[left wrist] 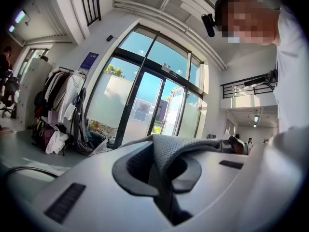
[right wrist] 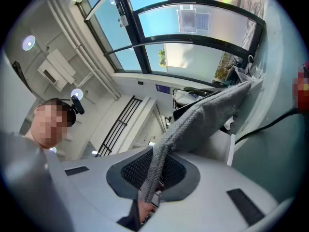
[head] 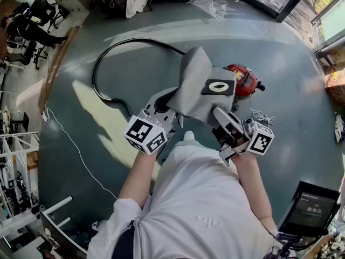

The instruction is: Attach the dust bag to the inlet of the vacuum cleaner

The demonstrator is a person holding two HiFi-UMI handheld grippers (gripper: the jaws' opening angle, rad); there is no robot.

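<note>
Held the grey dust bag up off the floor, just over the red vacuum cleaner near mid-floor. Pinched it with left gripper and right gripper, both clamped tight on fabric. Looked like the aligning step, bag not yet attached. Called next for turning its black collar toward the inlet, then pressing on.

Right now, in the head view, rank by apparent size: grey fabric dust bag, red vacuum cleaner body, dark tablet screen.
1. grey fabric dust bag
2. dark tablet screen, nearer the camera
3. red vacuum cleaner body, partly hidden
</note>
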